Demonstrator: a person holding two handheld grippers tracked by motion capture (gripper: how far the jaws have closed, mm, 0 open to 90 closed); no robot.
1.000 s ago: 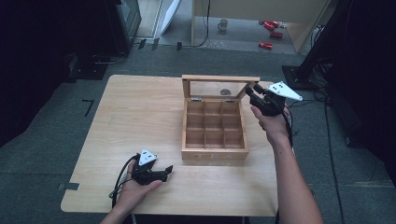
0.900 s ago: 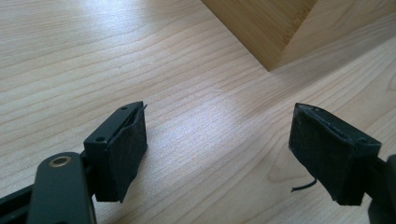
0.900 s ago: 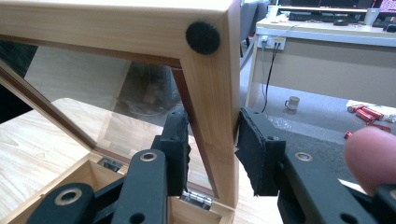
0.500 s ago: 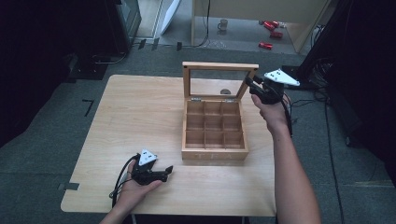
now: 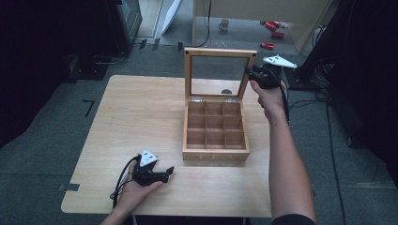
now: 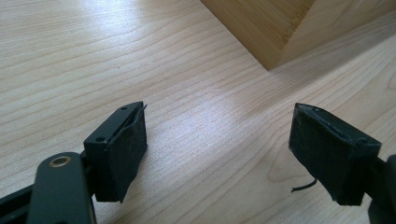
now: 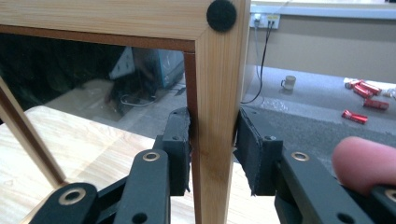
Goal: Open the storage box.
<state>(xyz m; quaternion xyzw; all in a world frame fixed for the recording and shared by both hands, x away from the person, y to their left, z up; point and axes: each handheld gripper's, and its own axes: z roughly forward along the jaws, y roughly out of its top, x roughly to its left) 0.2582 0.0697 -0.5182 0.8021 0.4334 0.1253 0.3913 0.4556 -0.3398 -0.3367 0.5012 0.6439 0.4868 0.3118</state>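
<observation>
My left gripper (image 5: 162, 174) rests on the table (image 5: 141, 112) in my upturned left hand (image 5: 133, 192), near the box's (image 5: 216, 136) front left corner. Its jaws stand wide apart with nothing between them, only bare wood grain under them; in the left gripper view (image 6: 217, 154) a corner of the box (image 6: 275, 28) sits ahead and just to the right, apart from both pads. A cable (image 5: 119, 180) loops from the gripper over the table edge on the side away from the box.

The box stands right of the table's middle, its nine compartments open to the high view. Its lid (image 5: 219, 72) is raised upright at the back of the box, a wooden frame around a clear pane.

My right gripper (image 5: 248, 71) is clamped on the lid's right upright, near its top. In the right gripper view (image 7: 212, 154) both pads press the frame (image 7: 215, 93) from either side, just below a black dot (image 7: 221, 15) at the frame's corner. My right forearm (image 5: 286, 159) runs along the box's right side, past the table edge.

Beyond the lid, on the floor, stand a mug (image 5: 225, 24) and some red cans (image 5: 272, 33); the mug (image 7: 288, 83) and cans (image 7: 362, 100) also show past the frame in the right gripper view, and cables (image 5: 324, 93) lie right of the box.
</observation>
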